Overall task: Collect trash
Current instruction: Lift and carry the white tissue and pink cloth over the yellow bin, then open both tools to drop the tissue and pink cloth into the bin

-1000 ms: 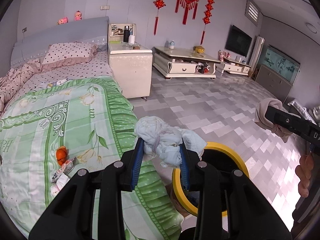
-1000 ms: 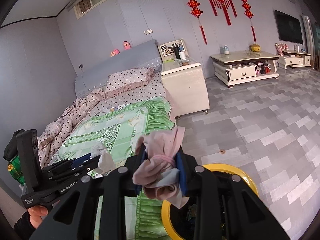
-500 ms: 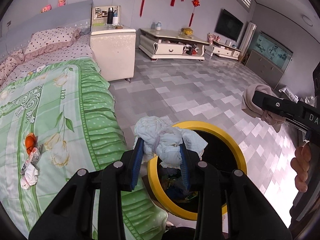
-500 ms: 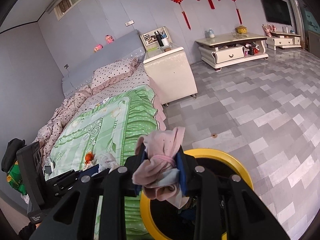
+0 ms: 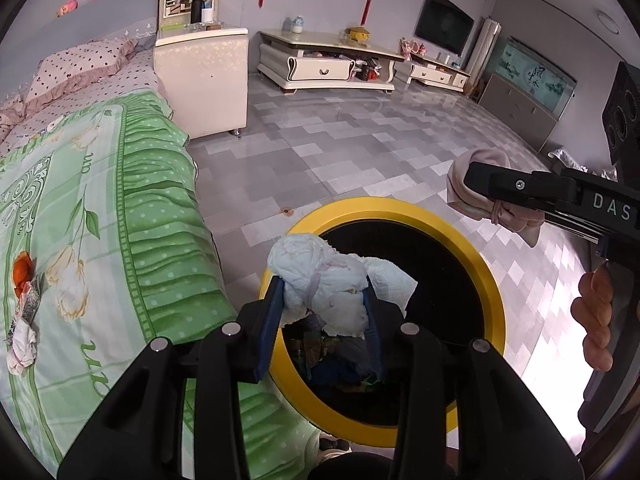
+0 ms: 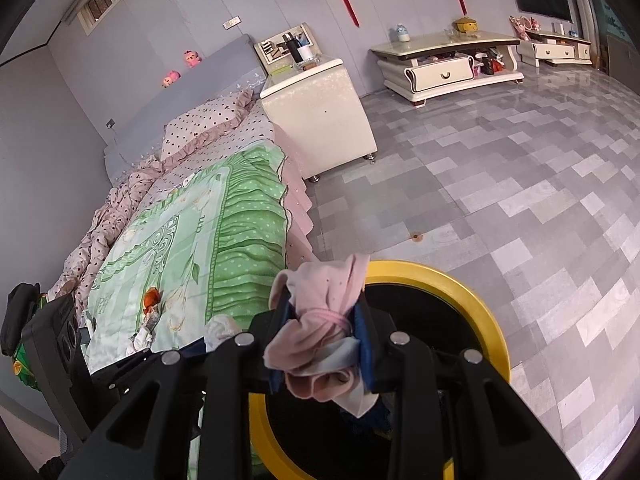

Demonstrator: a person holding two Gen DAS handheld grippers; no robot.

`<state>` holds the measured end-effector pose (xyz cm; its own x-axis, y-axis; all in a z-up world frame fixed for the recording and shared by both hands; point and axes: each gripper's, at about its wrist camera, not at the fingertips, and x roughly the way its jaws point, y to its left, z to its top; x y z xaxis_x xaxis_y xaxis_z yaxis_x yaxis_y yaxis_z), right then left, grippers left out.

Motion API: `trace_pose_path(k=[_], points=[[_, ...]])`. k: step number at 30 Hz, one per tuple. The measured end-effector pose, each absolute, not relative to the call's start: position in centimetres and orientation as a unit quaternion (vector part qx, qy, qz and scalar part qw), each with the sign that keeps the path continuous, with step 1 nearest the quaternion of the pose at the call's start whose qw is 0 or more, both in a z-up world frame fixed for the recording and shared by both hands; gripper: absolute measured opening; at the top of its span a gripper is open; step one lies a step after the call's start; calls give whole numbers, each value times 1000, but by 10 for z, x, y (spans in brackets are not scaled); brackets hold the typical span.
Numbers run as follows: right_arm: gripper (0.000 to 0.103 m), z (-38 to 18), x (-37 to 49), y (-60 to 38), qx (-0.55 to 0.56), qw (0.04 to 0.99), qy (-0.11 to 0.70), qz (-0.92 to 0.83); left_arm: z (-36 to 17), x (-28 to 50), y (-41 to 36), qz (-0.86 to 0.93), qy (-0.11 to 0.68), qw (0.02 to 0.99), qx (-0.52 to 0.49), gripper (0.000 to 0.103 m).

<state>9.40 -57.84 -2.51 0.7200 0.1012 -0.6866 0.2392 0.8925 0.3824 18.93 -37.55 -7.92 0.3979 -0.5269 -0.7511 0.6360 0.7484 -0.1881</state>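
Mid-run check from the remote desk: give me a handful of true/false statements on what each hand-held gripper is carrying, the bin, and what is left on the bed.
1. The left hand-held gripper grips a white tissue wad. True.
2. The right hand-held gripper is open. False: it is shut on a pink cloth bundle.
3. The yellow-rimmed bin already holds trash. True.
4. The tissue wad lies inside the bin. False: it is held over the opening.
5. An orange peel and wrappers lie on the green bedspread. True.
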Motion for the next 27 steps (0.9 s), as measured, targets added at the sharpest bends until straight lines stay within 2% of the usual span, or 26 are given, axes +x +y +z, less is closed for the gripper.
trace_pose_path(k=[13, 15, 17, 27], points=[[33, -32, 93, -593, 247, 894, 368, -58, -83, 189, -378, -363, 426, 826, 58, 42], [37, -33, 93, -593, 249, 893, 369, -61, -82, 188, -376, -362, 426, 827, 56, 46], [46, -32, 92, -593, 251, 893, 367, -66, -81, 188, -373, -362, 425, 828, 55, 50], [57, -22, 84, -587, 245, 897, 361, -74, -71, 183, -356, -355, 409, 839, 48, 75]])
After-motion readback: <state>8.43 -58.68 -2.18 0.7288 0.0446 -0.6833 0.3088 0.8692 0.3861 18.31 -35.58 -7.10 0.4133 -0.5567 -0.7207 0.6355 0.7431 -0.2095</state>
